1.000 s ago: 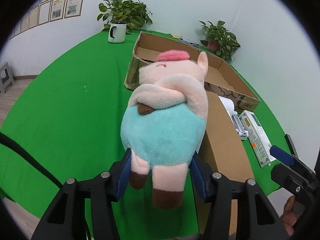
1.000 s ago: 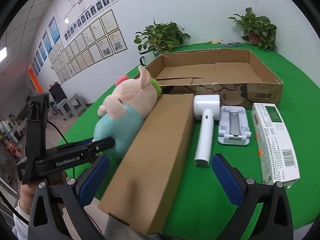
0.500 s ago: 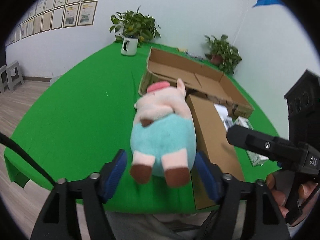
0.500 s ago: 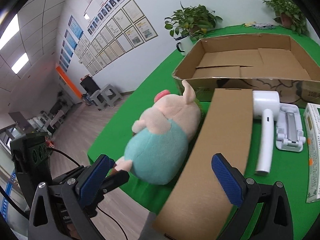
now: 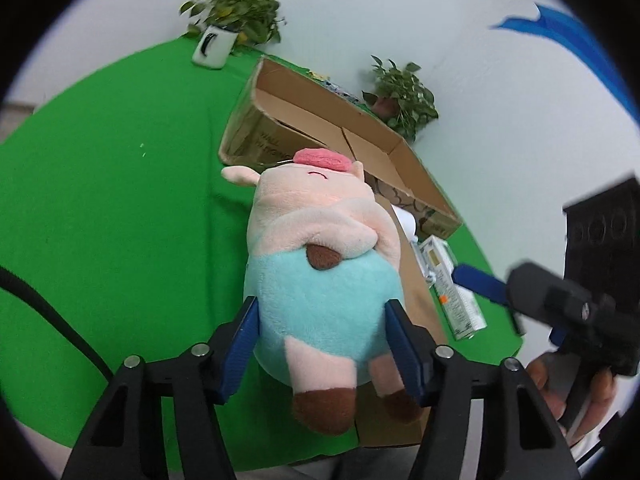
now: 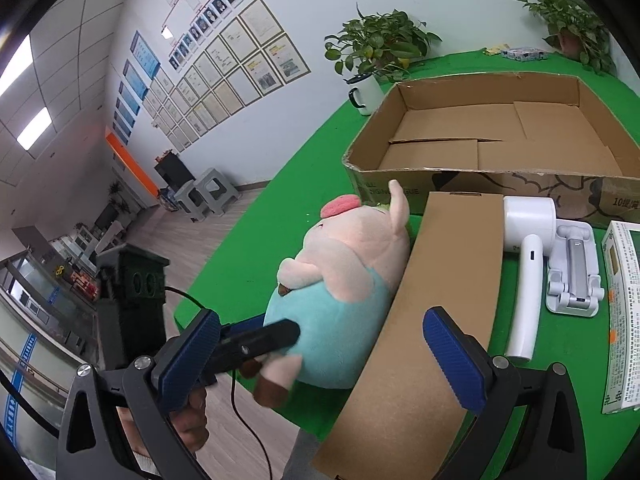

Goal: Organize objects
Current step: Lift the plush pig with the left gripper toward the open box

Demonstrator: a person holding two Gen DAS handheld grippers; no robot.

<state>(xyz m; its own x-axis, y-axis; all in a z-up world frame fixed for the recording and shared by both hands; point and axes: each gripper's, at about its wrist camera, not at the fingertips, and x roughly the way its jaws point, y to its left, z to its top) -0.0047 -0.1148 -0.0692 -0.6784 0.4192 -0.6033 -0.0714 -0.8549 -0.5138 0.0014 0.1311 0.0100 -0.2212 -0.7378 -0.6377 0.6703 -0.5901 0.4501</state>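
Left wrist view: the left hand-held gripper is closing its blue pads on the toy pig, low on its belly. Beyond it, the big box sits empty. Nothing is packed yet.
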